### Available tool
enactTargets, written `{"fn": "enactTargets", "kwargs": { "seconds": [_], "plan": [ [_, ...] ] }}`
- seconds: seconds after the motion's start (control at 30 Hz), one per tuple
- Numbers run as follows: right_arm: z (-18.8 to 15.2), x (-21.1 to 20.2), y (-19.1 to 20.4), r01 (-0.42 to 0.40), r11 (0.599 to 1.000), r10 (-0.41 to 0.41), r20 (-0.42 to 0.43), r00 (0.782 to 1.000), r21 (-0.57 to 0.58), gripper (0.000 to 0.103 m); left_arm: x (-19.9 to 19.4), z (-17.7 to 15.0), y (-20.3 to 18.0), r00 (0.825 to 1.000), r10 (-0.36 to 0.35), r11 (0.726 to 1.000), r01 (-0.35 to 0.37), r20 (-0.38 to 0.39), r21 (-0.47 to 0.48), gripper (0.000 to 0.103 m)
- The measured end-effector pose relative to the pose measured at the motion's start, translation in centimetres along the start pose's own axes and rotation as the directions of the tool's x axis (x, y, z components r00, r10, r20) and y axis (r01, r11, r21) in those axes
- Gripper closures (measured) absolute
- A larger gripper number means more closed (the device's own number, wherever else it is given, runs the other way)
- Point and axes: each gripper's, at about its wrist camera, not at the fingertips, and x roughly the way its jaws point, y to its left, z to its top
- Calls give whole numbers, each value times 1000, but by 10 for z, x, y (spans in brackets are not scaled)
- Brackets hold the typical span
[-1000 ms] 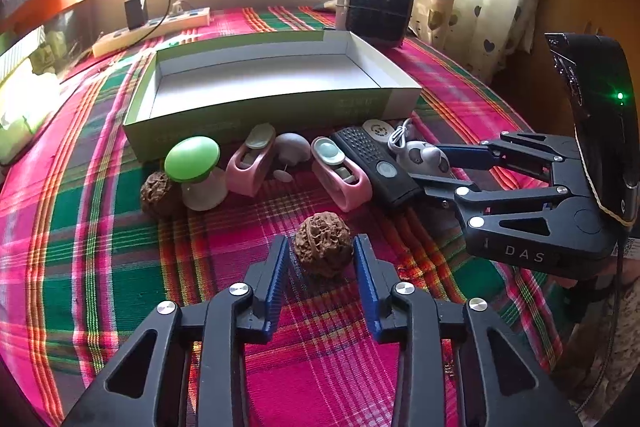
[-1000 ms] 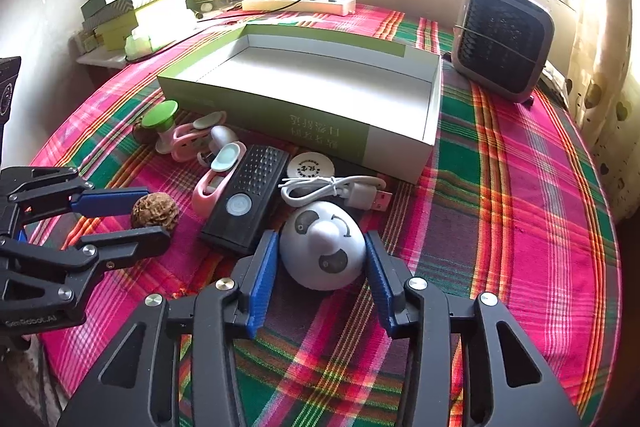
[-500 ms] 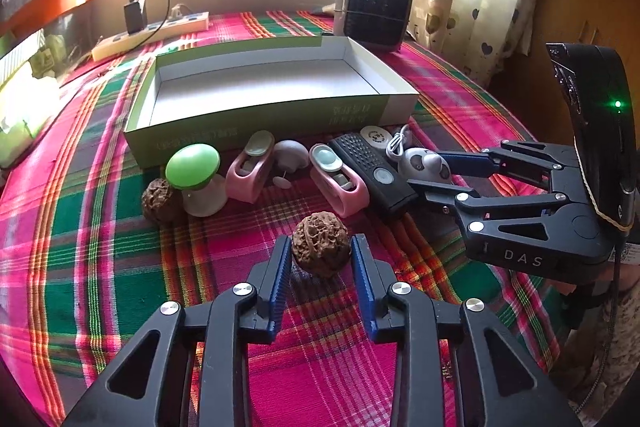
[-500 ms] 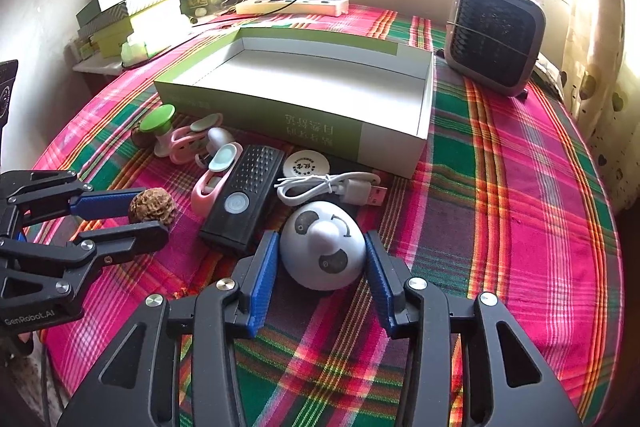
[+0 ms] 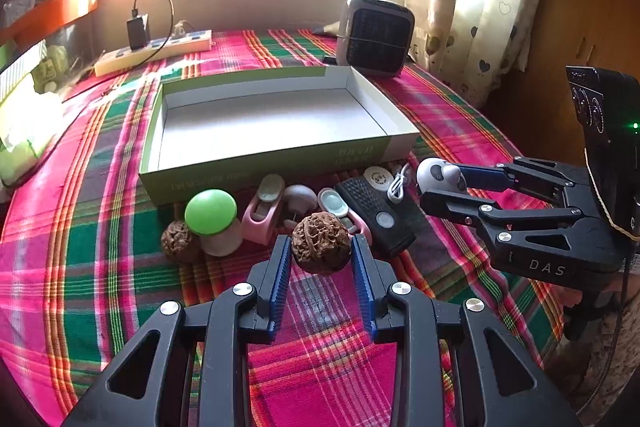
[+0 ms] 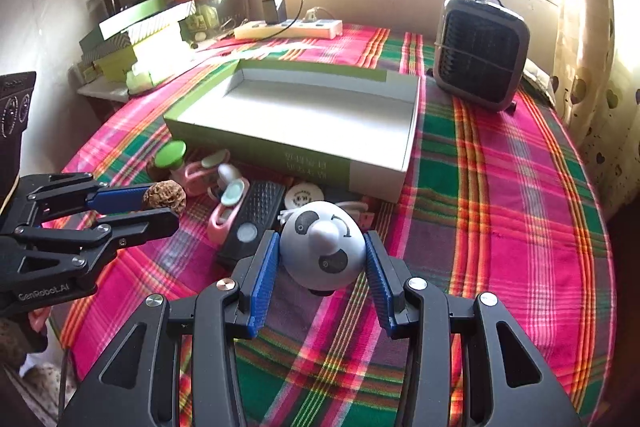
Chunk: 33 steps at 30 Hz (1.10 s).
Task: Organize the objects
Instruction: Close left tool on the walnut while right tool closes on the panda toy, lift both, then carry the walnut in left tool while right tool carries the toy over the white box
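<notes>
From my left wrist camera, my left gripper was clamped on a walnut, both blue pads pressed to its wrinkled brown shell, and the nut seemed to hang clear of the checked tablecloth near the table's front edge. The shell was round, hard and deeply ridged, so I judged it could roll out of the pads if I tilted or jolted the gripper on the way to the box. That box, white inside and green outside, sat empty toward the middle of the table. Along its near wall lay a second walnut, a green-capped mushroom toy, a pink clip and a black remote.

From my right wrist camera, my right gripper was closed on a panda toy, a smooth white dome with black patches and a grey nose, held just in front of the box's near right corner. Its glossy, rounded sides gave the pads little to bite, and I thought it might squirt free. My left gripper worked close beside, so the two could collide over the box.
</notes>
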Motion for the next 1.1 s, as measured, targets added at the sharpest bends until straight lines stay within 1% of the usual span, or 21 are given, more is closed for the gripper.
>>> {"fn": "enactTargets", "kwargs": {
  "seconds": [0.1,0.3,0.67,0.87,1.0,1.1],
  "plan": [
    [9,-3,-1,13,1000,-13,14,1000,1,59,-2,10,3,1000,-2,1000,3,17,-4,75],
    [30,1,0,12,1000,-12,29,1000,5,59,-2,28,14,999,-1,1000,2,35,-13,75],
    [67,28,3,2,1000,-2,16,1000,2,59,13,62,41,999,27,999,-27,39,-19,75],
    [87,49,2,3,1000,-3,4,1000,18,59,32,81,56,999,41,999,-41,22,-25,75],
    [98,64,3,14,1000,-14,-13,1000,4,59,47,92,64,998,69,997,-69,3,-20,75],
    [106,76,0,24,1000,-23,-28,999,5,59,57,99,73,997,72,997,-73,-11,-23,75]
  ]
}}
